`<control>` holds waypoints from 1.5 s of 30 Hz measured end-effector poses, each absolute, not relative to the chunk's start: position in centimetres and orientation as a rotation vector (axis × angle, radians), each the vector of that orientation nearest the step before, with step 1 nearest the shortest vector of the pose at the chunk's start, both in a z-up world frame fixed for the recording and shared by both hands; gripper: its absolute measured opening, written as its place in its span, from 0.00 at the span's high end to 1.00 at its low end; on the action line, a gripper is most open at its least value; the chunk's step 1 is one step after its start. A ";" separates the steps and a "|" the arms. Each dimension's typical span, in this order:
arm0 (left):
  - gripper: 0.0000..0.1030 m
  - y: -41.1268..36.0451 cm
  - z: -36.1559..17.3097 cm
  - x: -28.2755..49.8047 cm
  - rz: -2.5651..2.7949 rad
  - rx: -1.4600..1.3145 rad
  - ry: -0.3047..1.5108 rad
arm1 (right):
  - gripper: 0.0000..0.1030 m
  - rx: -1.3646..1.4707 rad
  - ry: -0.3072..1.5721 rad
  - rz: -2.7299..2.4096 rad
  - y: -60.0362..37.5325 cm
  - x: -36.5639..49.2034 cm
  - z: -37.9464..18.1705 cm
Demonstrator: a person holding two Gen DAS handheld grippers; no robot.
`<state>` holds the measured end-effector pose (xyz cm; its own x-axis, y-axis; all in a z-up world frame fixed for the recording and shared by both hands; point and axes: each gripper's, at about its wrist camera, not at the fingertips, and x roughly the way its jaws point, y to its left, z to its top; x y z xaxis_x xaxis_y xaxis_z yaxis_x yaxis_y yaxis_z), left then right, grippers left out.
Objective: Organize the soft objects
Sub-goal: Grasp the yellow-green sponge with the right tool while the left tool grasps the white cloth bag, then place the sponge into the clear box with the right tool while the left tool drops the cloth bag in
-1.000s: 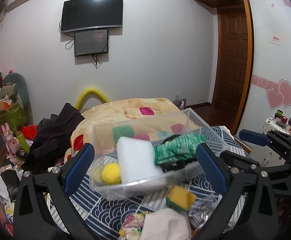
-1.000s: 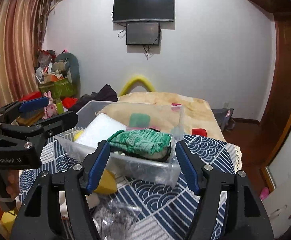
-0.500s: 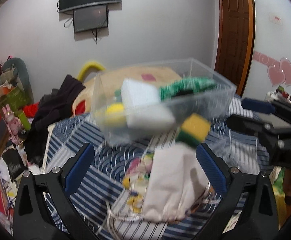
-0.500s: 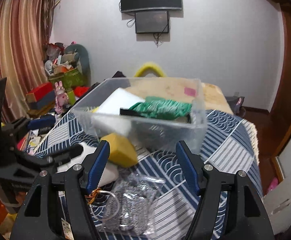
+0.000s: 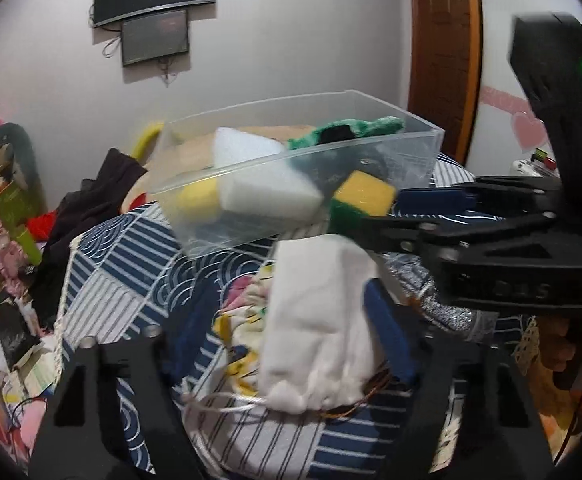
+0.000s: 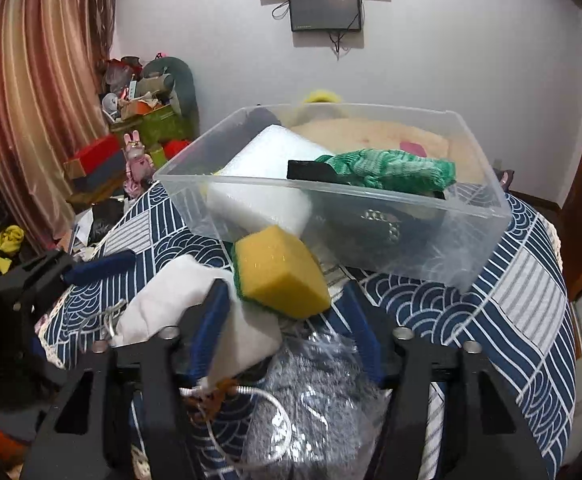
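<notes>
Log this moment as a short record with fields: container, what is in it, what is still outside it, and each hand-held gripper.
container: clear plastic bin on the blue patterned cloth
in bin: white foam block, green knit cloth, yellow ball
outside bin: yellow-green sponge, white drawstring pouch, silvery bagged item
left hand-held gripper: open, fingers either side of the white drawstring pouch
right hand-held gripper: open, low over the yellow-green sponge and silvery bagged item
contact: neither clamps anything yet
</notes>
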<state>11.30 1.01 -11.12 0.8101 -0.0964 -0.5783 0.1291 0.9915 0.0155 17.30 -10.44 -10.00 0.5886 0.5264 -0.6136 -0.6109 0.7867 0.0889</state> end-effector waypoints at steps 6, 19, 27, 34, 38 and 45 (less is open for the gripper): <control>0.74 0.4 -11.8 11.7 -0.136 0.069 0.599 | 0.71 -0.113 0.664 0.653 -10.8 17.1 -10.0; 0.93 0.3 -8.8 9.6 -0.131 0.055 0.487 | 0.71 -0.064 0.585 0.599 -14.6 15.4 -7.9; 0.93 0.8 -5.2 9.6 -0.123 0.023 0.425 | 0.71 -0.043 0.524 0.579 -15.8 14.8 -6.0; 0.93 1.8 -2.3 10.4 -0.098 0.000 0.349 | 0.71 -0.011 0.471 0.561 -16.8 15.0 -4.5; 0.93 2.9 -1.3 12.3 -0.083 -0.032 0.349 | 0.71 0.000 0.449 0.546 -17.0 15.5 -3.9; 0.93 4.3 -0.5 15.5 -0.037 -0.061 0.341 | 0.71 -0.004 0.422 0.516 -16.3 17.2 -2.9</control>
